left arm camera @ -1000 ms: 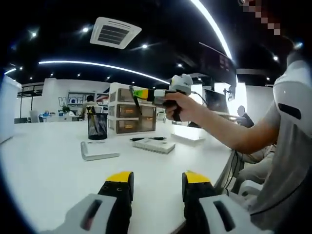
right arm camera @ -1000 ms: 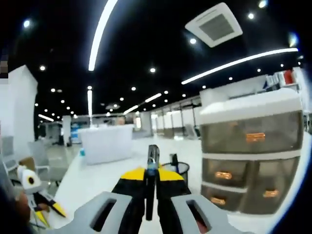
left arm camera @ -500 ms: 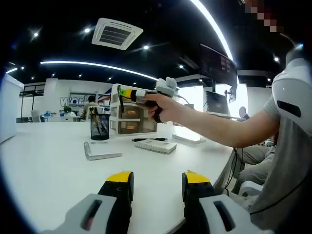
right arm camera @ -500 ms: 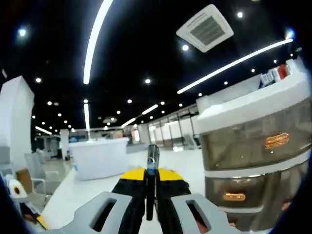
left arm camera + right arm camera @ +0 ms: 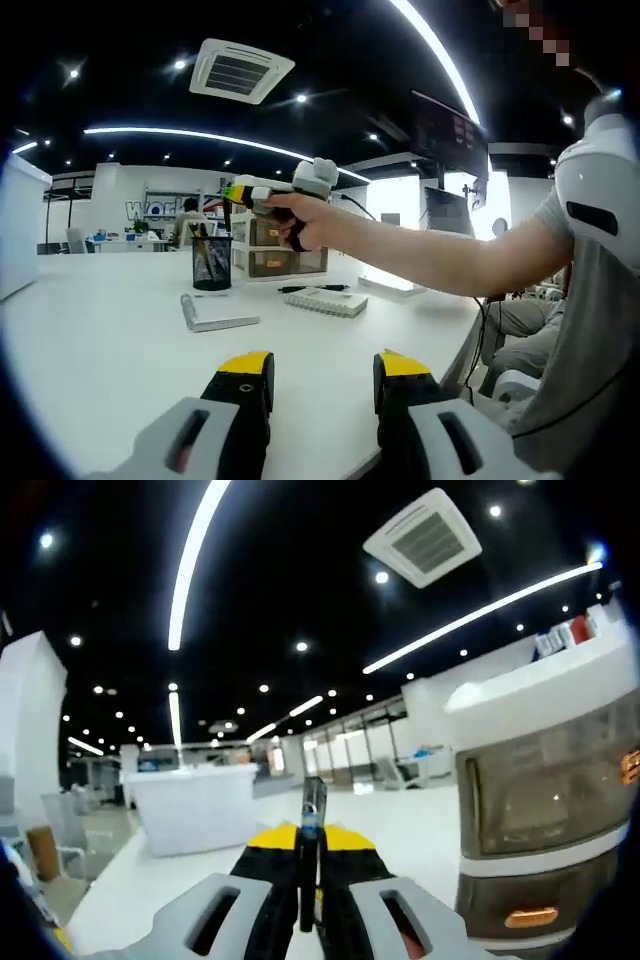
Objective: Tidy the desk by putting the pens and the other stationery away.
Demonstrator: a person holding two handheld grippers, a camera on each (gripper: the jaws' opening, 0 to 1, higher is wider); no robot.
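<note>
In the right gripper view my right gripper [image 5: 312, 855] is shut on a dark pen [image 5: 312, 820] with a blue band, which stands up between the yellow-tipped jaws. In the left gripper view a person's hand holds that right gripper [image 5: 236, 191] in the air, a little above a black mesh pen cup [image 5: 212, 263] with pens in it. My left gripper [image 5: 322, 372] is open and holds nothing, low over the near part of the white table [image 5: 100, 340]. On the table lie a grey L-shaped ruler [image 5: 216, 319] and a white notebook [image 5: 323, 300] with a black pen [image 5: 312, 288] on it.
A white drawer unit [image 5: 282, 252] with translucent drawers stands behind the cup; it looms at the right in the right gripper view [image 5: 545, 810]. The person's arm [image 5: 470, 270] crosses the left gripper view from the right. A flat white item [image 5: 392, 284] lies near the table's right edge.
The right gripper with its pen has moved left, from in front of the drawer unit to above the pen cup. The left gripper has stayed open and low.
</note>
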